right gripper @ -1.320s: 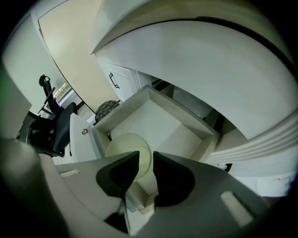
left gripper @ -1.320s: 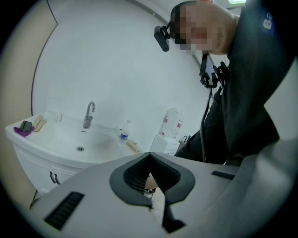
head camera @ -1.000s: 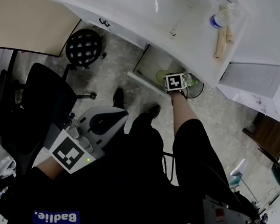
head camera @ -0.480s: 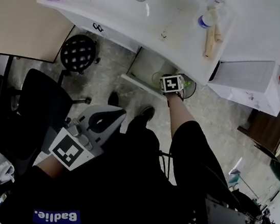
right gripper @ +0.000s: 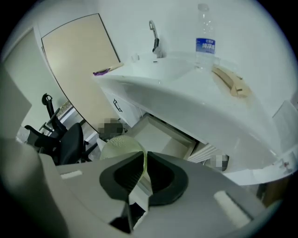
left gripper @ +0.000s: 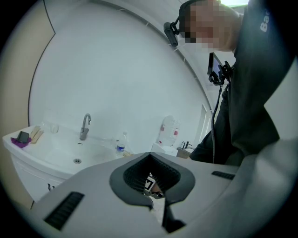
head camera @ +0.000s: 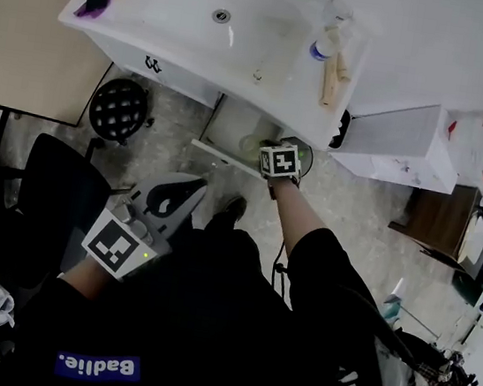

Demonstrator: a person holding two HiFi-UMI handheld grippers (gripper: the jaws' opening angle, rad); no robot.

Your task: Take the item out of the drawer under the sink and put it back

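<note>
While clamping pale green bowl (right gripper: 118,146) by its rim in right gripper (right gripper: 143,173) beside open drawer (right gripper: 160,135) under sink (right gripper: 186,93), parks left gripper (left gripper: 151,183), jaws together and empty, at near left, clear of the work.

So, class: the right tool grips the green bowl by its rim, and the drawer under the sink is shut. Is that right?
Not quite. The drawer under the sink is open, not shut, as the right gripper view shows. The rest holds: the right tool grips the green bowl by its rim.
</note>
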